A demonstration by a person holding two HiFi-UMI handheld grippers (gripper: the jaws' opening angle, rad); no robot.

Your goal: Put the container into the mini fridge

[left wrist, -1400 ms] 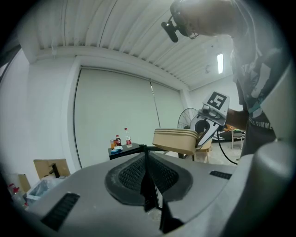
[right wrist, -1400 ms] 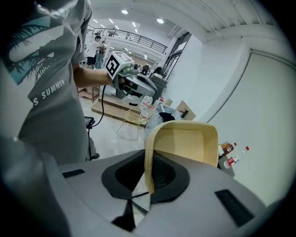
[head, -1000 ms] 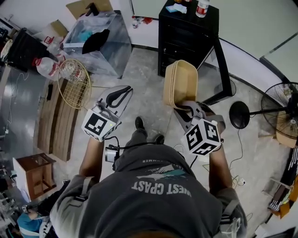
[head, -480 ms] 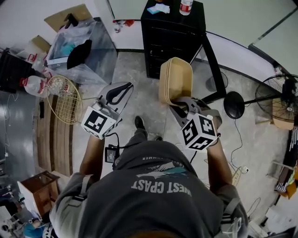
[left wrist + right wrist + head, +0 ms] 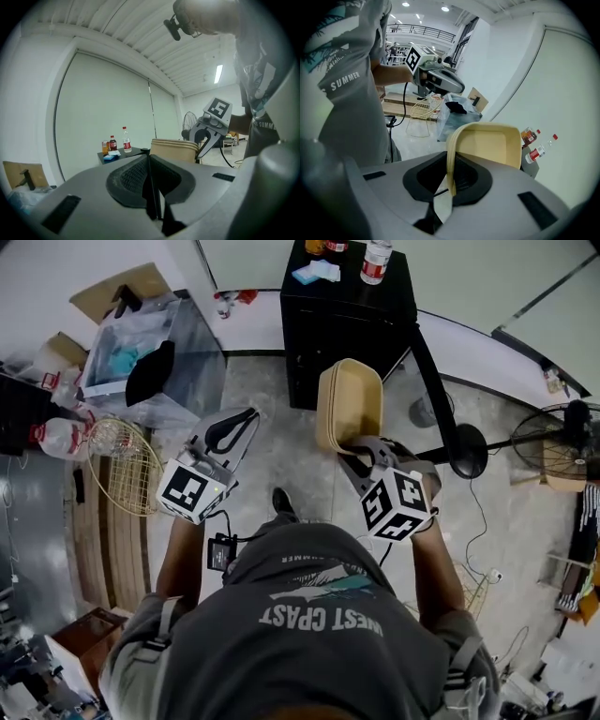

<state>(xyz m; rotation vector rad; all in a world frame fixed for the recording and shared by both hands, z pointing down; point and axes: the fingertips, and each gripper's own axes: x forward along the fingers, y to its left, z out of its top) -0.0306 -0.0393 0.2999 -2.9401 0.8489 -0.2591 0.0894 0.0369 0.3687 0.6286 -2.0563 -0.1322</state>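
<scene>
My right gripper [image 5: 360,448] is shut on the rim of a beige plastic container [image 5: 351,405], which stands on edge in front of the person. In the right gripper view the thin rim sits clamped between the jaws of the right gripper [image 5: 450,180], and the container [image 5: 490,146] opens to the right. The black mini fridge [image 5: 346,326] stands just beyond the container, against the wall. My left gripper [image 5: 246,422] hovers left of the container, shut with nothing in it. In the left gripper view, the left gripper [image 5: 149,158] has its pads together, and the container [image 5: 174,149] shows beyond them.
Bottles [image 5: 374,260] and a blue cloth [image 5: 313,273] sit on top of the fridge. A clear plastic bin [image 5: 150,360] with a black cloth stands at the left, and a wire basket [image 5: 124,465] lies near it. A floor fan [image 5: 562,432] and cables are at the right.
The person has moved closer to the fridge, so the bin and basket have slid left in view. The container stays in the right gripper, and the left gripper stays shut.
</scene>
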